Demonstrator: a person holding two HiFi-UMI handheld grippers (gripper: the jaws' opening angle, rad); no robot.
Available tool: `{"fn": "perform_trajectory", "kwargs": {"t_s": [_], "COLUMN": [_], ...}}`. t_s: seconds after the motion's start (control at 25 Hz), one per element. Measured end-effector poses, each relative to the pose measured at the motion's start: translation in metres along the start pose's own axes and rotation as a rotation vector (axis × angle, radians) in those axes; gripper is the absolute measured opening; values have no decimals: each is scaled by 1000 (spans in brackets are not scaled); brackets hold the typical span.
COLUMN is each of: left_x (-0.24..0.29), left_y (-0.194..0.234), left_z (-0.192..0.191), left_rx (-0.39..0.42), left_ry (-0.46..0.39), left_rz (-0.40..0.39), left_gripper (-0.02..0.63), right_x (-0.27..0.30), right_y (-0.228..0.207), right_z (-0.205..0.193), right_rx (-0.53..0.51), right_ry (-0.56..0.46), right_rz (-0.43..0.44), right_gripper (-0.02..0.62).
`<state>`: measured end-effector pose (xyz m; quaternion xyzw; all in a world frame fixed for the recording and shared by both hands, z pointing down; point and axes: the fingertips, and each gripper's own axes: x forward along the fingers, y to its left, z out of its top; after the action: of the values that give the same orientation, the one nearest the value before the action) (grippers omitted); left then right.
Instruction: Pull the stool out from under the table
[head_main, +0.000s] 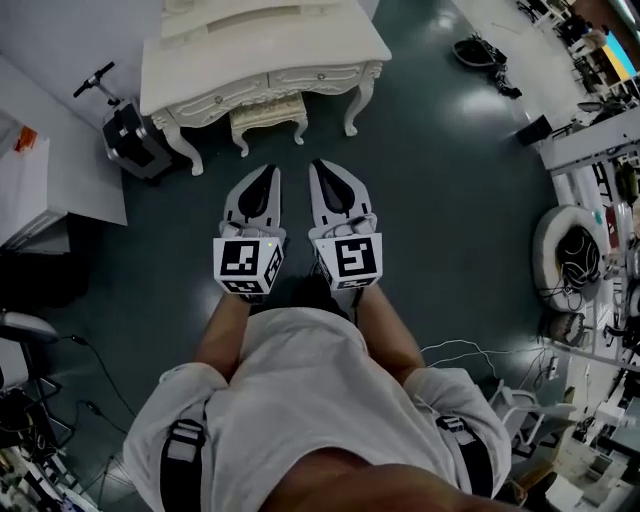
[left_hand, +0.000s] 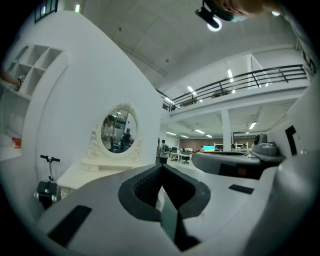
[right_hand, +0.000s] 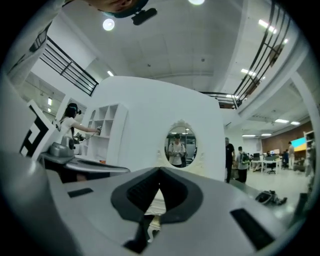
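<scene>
Both pairs of jaws are pressed together with nothing between them. The left gripper (head_main: 268, 172) and right gripper (head_main: 318, 166) are held side by side in front of the person, noses aimed at the furniture and touching nothing. Each gripper view shows the dark pads meeting at the tip, the left (left_hand: 161, 166) and the right (right_hand: 160, 171).

The stool (head_main: 268, 112) sits tucked between the front legs of the white carved vanity surface (head_main: 300, 40), well apart from both grippers. Only its cream seat edge and two front legs show; the rest is hidden beneath the top.

An oval mirror (right_hand: 181, 146) stands on the vanity. Open wall shelves (right_hand: 102, 125) are beside it, their contents too small to tell. A round white tub (head_main: 570, 255) off to the right holds a dark tangle, perhaps cables. A scooter (head_main: 130, 130) stands left of the vanity on the dark floor (head_main: 430, 200).
</scene>
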<state>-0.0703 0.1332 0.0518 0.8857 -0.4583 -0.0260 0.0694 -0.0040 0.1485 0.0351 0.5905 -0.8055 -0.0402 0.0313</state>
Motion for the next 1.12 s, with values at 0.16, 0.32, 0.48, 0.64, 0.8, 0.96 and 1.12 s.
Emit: {"fn": "perform_trajectory", "kwargs": {"t_s": [0.16,0.32,0.48,0.64,0.8,0.96,1.12], "left_x": [52,96,123,145,173,180,187], "left_y": [-13,-13,13,49,87,103,127], "left_z": [-8,-18,-29,-45,-84,-134,-186], "left_rx": [7,41,72,87,72,47,18], "left_ry": [16,35,55,83,130,185,234], "left_rz": [67,88,138,160,195,224,255], "left_gripper": [6,6,6,6,6,6,6], "right_x": [30,69,100,134,178,192,208], "right_y": [-60,-105,-119,-112,-107,-100,-92], "right_z": [-7,-14,-31,-57,-104,-161,-215], "right_rx": [-13,-69,-45,-32,-67,-79,-62], "right_ry": [-4,-17,1,54,106,180,242], "right_rz": [64,107,169,241,272,280,282], "right_gripper": [15,14,14,15,14,14,14]}}
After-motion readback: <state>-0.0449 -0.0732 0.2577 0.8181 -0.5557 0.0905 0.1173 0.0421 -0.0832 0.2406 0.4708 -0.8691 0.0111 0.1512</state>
